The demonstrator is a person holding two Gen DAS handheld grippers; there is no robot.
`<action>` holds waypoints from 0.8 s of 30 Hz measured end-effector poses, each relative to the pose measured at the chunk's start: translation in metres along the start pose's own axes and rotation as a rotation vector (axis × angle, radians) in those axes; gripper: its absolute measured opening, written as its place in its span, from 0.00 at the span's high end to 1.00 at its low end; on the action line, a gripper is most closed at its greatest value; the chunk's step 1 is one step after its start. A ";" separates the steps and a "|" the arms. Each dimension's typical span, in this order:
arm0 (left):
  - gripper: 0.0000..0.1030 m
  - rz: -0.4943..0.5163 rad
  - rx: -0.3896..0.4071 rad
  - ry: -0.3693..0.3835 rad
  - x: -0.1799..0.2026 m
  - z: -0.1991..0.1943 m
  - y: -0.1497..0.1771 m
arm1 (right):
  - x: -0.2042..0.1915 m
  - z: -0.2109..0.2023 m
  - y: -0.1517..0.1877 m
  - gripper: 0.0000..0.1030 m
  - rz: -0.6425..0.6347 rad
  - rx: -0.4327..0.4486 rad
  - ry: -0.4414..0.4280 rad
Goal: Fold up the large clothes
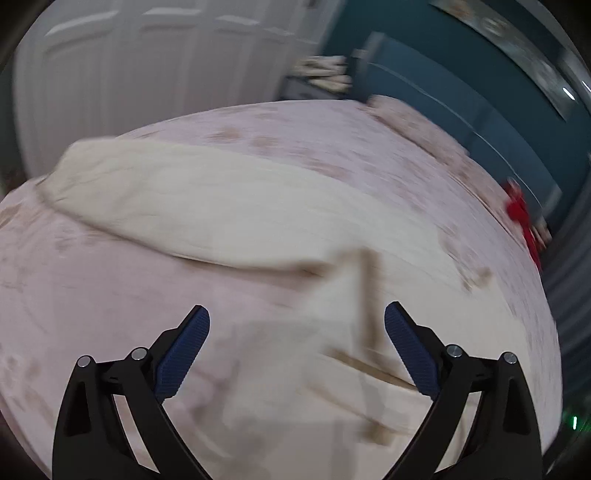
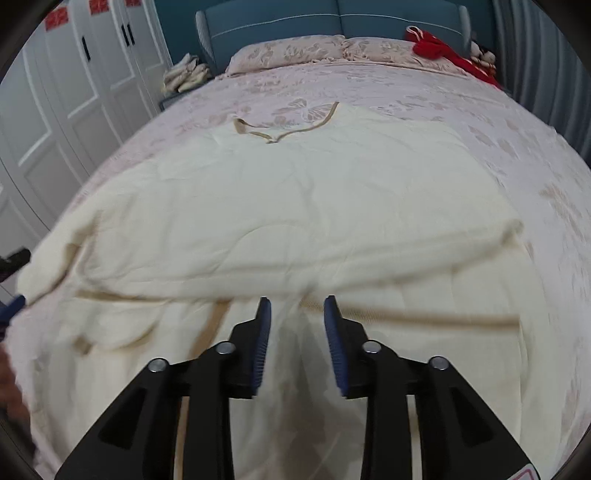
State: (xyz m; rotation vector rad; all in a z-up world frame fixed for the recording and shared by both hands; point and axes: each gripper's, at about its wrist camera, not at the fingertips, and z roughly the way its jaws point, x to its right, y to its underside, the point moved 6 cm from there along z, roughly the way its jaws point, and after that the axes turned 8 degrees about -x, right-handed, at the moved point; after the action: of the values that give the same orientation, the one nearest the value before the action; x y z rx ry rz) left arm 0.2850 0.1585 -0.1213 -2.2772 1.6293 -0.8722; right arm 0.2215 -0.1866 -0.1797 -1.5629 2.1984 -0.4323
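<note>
Right wrist view: your right gripper (image 2: 297, 306) sits low over the near part of the cream garment (image 2: 295, 206), jaws narrowly parted, with cloth lying in the gap. The pads do not visibly press on it, so treat it as not held. Your left gripper (image 1: 297, 317) stands wide with nothing between the pads; only bedding and a tan-edged flap of the garment lie beneath it.

The garment is spread across the middle of the bed (image 2: 524, 122), neckline (image 2: 280, 129) toward the pillows (image 2: 295, 53), with one layer already laid over the near part so that a tan hem band (image 2: 406, 315) shows just beyond the right fingertips.

Procedure for the step in hand, as judged from this layout:
1. Confirm the folded edge lies straight before you take a new hold.
2. Grip at two matching points on one edge, pinching every layer.
3. Lift only enough to clear the bedding, then lay the cloth down flat and smooth outward.

Edges and clearance:
- Near left: a corner of the garment reaches toward the bed's side; keep it from sliding off.
- Right: bare bedspread beside the garment gives room to work.
- Far: bare bedspread lies between neckline and pillows.
- Far right: a red item (image 2: 443, 48) lies well apart.
- Far left: a pale pile (image 2: 186, 75) rests beside the headboard (image 2: 332, 18), before the white wardrobe doors (image 2: 74, 74).
</note>
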 end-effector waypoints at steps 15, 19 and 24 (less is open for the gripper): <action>0.57 -0.626 0.043 -0.002 -0.284 0.020 -0.106 | -0.060 -0.048 0.088 0.56 -0.108 -0.122 -0.038; 0.95 -0.541 -0.002 0.008 -0.259 0.023 -0.117 | -0.071 -0.057 0.088 0.54 -0.138 -0.106 -0.040; 0.96 -0.251 0.115 0.066 -0.148 -0.043 -0.161 | -0.067 -0.071 0.085 0.52 -0.125 -0.074 -0.052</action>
State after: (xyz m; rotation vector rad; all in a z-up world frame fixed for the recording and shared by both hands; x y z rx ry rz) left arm 0.3565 0.3598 -0.0589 -2.4290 1.2971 -1.0777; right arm 0.1365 -0.0949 -0.1482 -1.7379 2.1075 -0.3464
